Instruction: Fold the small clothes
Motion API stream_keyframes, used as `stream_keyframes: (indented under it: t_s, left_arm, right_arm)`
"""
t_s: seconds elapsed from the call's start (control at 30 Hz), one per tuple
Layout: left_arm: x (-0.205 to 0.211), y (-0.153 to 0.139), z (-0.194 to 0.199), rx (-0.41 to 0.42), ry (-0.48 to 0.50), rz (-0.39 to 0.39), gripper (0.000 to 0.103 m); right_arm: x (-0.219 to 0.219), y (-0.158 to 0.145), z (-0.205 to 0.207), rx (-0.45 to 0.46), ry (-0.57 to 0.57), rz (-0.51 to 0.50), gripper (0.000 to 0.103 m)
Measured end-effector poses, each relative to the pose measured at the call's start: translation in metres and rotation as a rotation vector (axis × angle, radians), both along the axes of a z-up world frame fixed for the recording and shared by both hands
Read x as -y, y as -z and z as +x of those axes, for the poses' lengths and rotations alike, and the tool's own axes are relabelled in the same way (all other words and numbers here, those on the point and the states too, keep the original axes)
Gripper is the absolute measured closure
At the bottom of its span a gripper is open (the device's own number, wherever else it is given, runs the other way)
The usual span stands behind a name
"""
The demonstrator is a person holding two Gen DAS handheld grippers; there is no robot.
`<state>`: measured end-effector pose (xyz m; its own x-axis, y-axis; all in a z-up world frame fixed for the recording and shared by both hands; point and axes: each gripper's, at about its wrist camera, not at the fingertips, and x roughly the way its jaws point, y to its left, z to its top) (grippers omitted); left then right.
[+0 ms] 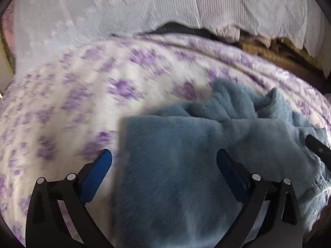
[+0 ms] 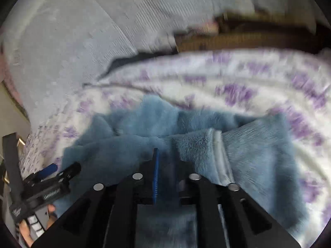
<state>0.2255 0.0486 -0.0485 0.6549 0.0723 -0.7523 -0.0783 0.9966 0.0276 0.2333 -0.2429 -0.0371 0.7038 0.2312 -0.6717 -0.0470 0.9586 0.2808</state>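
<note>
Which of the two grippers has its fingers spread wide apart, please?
The left gripper: its blue-padded fingers stand wide apart over the blue fleece garment, while the right gripper has its fingers nearly together.

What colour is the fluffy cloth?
The fluffy cloth is dusty blue, clearest in the left wrist view.

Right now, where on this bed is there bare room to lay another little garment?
Free: the purple-patterned blanket left of the blue fleece garment, up to the white cover. Crowded: around the garment, where the open left gripper hovers.
</note>
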Motion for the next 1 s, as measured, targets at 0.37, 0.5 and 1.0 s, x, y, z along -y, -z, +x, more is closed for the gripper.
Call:
stream_keyframes:
  t_s: [0.37,0.5,1.0]
  left_arm:
    - [0.024,0.006,-0.044,-0.008,0.090,0.058,0.005]
    - [0.027,0.020,-0.065,-0.071,0.121,0.073,0.004]
    - [0.007,0.036,-0.138,-0.172,0.173,-0.042,0.004]
  right_arm:
    - [-0.020,0.005,-0.044,-0.029,-0.047,-0.147,0.073]
    - [-0.018,0.011,-0.067,-0.054,-0.084,-0.211,0.065]
    - [0.014,0.026,-0.148,-0.085,-0.125,-0.111,0.054]
